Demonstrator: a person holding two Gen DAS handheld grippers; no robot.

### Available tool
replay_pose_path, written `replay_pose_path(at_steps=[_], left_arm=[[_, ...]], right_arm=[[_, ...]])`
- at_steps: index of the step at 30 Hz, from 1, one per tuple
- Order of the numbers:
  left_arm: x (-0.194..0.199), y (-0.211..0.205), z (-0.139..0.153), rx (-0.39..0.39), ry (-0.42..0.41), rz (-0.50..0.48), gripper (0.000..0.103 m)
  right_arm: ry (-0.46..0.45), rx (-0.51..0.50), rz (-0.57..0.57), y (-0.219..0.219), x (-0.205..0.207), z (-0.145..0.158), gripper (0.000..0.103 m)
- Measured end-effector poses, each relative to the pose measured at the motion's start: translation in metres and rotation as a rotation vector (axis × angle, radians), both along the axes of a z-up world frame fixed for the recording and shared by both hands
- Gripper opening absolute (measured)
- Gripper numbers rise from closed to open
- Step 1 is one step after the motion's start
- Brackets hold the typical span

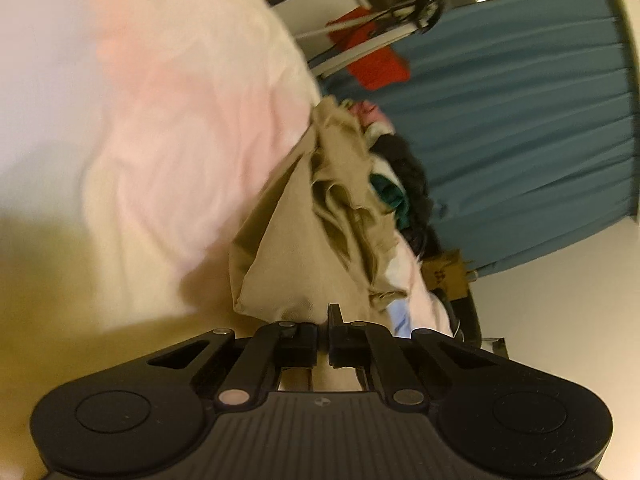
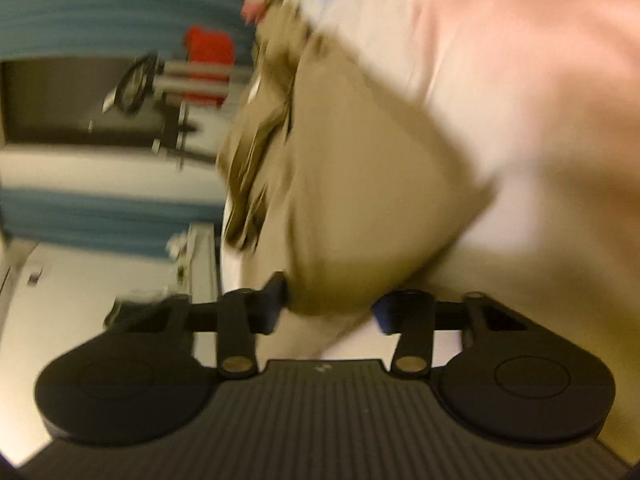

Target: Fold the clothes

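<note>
A tan garment point(image 1: 292, 248) lies crumpled on a pale pink sheet point(image 1: 152, 128). My left gripper point(image 1: 324, 332) sits at its near corner with the jaws closed together; whether cloth is pinched between them is hard to see. In the blurred right wrist view the same tan garment point(image 2: 360, 200) fills the middle, and my right gripper point(image 2: 328, 304) is open with the garment's near edge between its fingers.
A heap of other clothes point(image 1: 400, 176), dark, green and pink, lies beyond the tan garment. A blue curtain point(image 1: 520, 120) hangs behind. A red item point(image 1: 376, 60) hangs on a metal rack point(image 1: 360, 40). A cardboard box point(image 1: 444, 276) stands by the wall.
</note>
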State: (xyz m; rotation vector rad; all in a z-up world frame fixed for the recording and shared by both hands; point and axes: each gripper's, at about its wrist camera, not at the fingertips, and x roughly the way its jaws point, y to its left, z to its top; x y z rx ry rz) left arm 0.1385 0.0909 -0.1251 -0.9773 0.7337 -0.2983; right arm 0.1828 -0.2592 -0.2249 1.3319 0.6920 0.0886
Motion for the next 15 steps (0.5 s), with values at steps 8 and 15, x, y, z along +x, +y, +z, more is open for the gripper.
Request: replay_pose_path(at_steps=[8,15], left_arm=[[0.006,-0.001,-0.004,-0.015,0.025,-0.002,0.004],[-0.001,0.008,-0.012,-0.026,0.079,0.003,0.005]], right_arm=[[-0.015,-0.064,-0.161,-0.034,-0.019,0.015,0.012],[-0.01,-0.127,-0.258,-0.06,-0.025,0.018,0.005]])
